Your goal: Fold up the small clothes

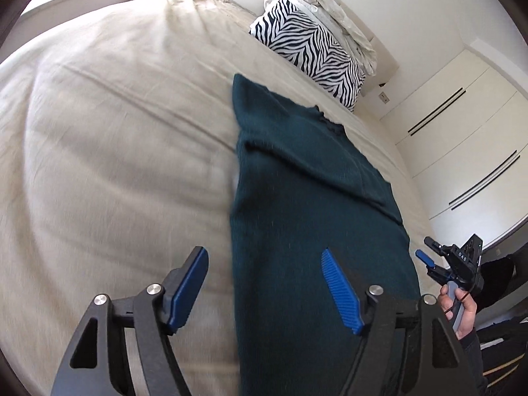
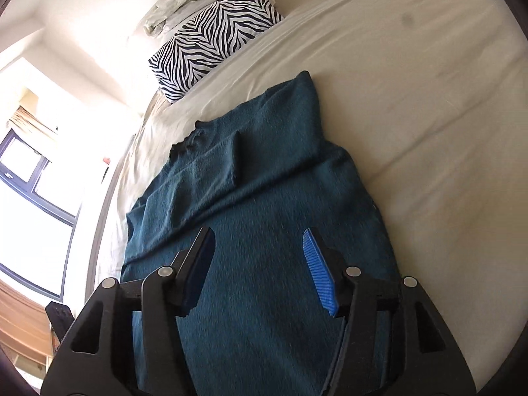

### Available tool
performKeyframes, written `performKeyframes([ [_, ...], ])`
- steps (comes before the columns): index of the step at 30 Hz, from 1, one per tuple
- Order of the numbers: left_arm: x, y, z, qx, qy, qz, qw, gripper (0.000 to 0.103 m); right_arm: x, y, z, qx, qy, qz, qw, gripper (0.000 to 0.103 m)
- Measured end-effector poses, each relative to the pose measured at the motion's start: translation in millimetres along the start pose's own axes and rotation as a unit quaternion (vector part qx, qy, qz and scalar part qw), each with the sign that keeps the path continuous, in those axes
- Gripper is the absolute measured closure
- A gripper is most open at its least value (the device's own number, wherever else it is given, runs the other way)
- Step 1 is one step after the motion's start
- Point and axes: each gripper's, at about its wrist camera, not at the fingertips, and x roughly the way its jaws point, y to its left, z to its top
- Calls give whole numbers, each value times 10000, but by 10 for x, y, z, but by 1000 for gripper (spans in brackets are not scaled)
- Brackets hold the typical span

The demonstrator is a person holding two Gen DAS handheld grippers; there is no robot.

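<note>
A dark teal knitted sweater [image 1: 297, 198] lies flat on the bed as a long strip, its sides folded in; it also shows in the right wrist view [image 2: 264, 198]. My left gripper [image 1: 265, 254] is open and empty, hovering over the sweater's near left edge. My right gripper [image 2: 259, 234] is open and empty above the sweater's near end. In the left wrist view the right gripper [image 1: 425, 257] is held by a hand at the sweater's right side.
The bed has a beige sheet [image 1: 115, 132] that also shows in the right wrist view [image 2: 429, 115]. A zebra-print pillow [image 1: 313, 52] with a crumpled white cloth [image 1: 340, 23] lies at the head. White wardrobe doors [image 1: 462, 148] stand to the right. A window [image 2: 29, 198] is on the left.
</note>
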Motion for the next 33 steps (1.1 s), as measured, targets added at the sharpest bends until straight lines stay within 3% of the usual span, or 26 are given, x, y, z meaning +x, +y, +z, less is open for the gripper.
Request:
performKeyframes([
  [3, -64, 31, -327, -130, 340, -2, 9993, 30, -276, -55, -272, -152, 39, -215, 9996, 48],
  [6, -222, -2, -591, -66, 391, 2, 9992, 29, -516, -184, -495, -146, 104, -362, 9992, 48],
  [17, -345, -63, -1127, -265, 1174, -118, 9927, 30, -941, -608, -988, 28, 360, -643, 9973, 48],
  [21, -278, -57, -1166, -331, 1293, -80, 9910, 37, -1058, -708, -1043, 69, 431, -760, 9961, 48],
  [25, -267, -8, -1155, -459, 1350, -63, 9898, 51, -1222, -822, -1125, 134, 556, -862, 9946, 48],
  [33, -200, -51, -1138, -319, 1590, -153, 9867, 52, -1399, -1045, -1305, 366, 914, -811, 9918, 48],
])
